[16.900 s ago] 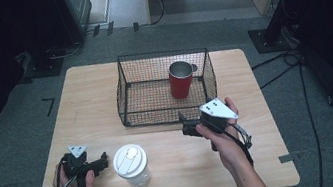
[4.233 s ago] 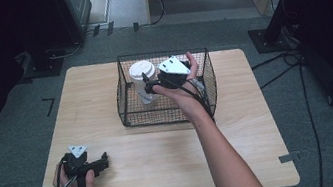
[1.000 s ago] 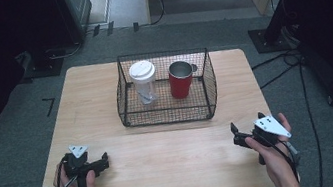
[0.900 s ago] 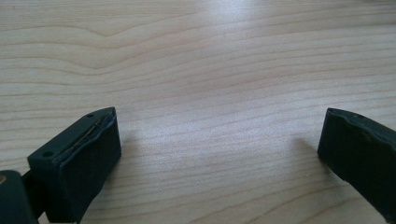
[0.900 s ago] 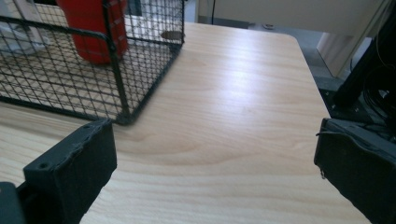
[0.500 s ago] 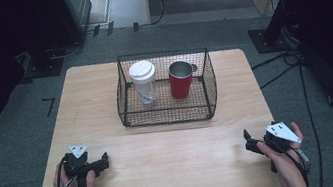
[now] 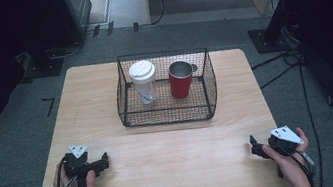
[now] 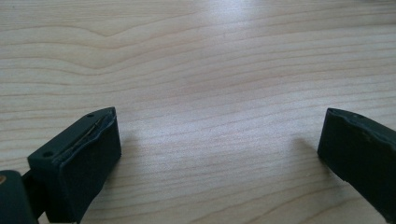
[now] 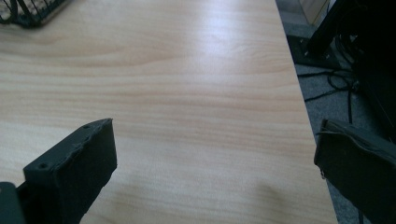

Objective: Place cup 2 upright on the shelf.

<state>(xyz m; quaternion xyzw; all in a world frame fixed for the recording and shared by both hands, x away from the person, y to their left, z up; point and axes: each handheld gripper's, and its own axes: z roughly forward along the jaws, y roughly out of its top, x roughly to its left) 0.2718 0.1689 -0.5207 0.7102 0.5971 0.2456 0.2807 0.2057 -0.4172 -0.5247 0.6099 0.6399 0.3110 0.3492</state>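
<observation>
A black wire basket (image 7: 171, 118) stands at the far middle of the wooden table (image 7: 173, 148). Inside it a clear cup with a white lid (image 7: 143, 81) stands upright at the left, and a red metal cup (image 7: 180, 79) stands upright at the right. My left gripper (image 7: 104, 160) rests on the table near the front left corner, open and holding nothing. My right gripper (image 7: 253, 144) sits at the front right edge, open and holding nothing. Bare wood lies between the left gripper's jaws (image 8: 219, 154). In the right gripper view (image 9: 215, 168) the jaws stand wide apart over the table's right edge.
A corner of the wire basket (image 9: 28, 11) shows at the top left of the right gripper view. Grey carpet (image 7: 320, 115) surrounds the table. Cables (image 7: 296, 60) and a dark stand base (image 7: 267, 37) lie on the floor to the right.
My right gripper carried the lidded cup into the basket, let it go, and has drawn back to the table's front right edge. The left gripper has stayed still.
</observation>
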